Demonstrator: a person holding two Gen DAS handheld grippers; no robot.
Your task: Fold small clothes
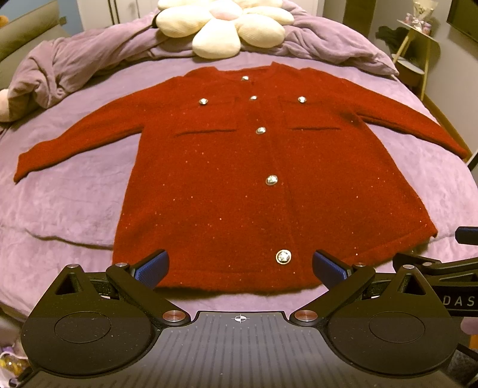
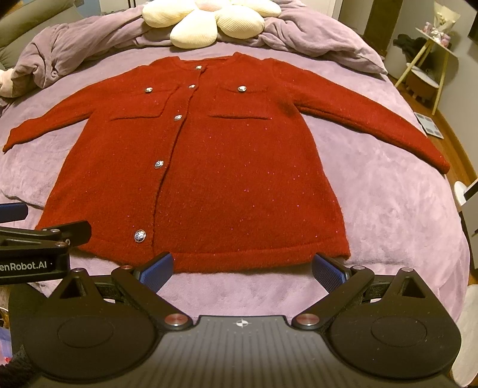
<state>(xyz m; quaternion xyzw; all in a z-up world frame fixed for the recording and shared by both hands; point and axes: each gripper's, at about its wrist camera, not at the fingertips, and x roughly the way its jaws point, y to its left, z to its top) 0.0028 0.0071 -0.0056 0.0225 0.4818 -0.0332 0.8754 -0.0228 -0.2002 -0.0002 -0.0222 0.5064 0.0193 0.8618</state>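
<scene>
A bed (image 1: 74,194) covered in a purple plush sheet is filling both views, running from the lower edge to the top of the frame. A rumpled purple duvet (image 1: 98,50) is lying bunched across the upper part of the frame, and a cream flower-shaped cushion (image 1: 227,27) is resting on it at top centre.

A red cardigan (image 1: 239,179) is lying flat and face up in the middle of the frame, buttoned, its neckline pointing toward the cushion and its hem toward the cameras. Both sleeves are spreading out and downward — one reaching the left edge of the frame, the other the right. Two chest pockets with flaps are sitting on either side of the placket.

At the upper right of the frame a small side table (image 1: 418,50) with pale legs is standing beside the bed.

The left gripper (image 1: 240,270) is hovering at the bottom centre of its own view, its blue-padded jaws spread wide, framing the hem without touching it as far as can be seen. The right gripper (image 2: 242,270) is sitting likewise in its view, jaws wide apart and holding nothing, just short of the hem's right portion. Each gripper is showing at the side edge of the other's view.

Silver buttons (image 1: 271,180) are running down the front — the lowest button (image 1: 283,257) is gleaming just above the hem.
</scene>
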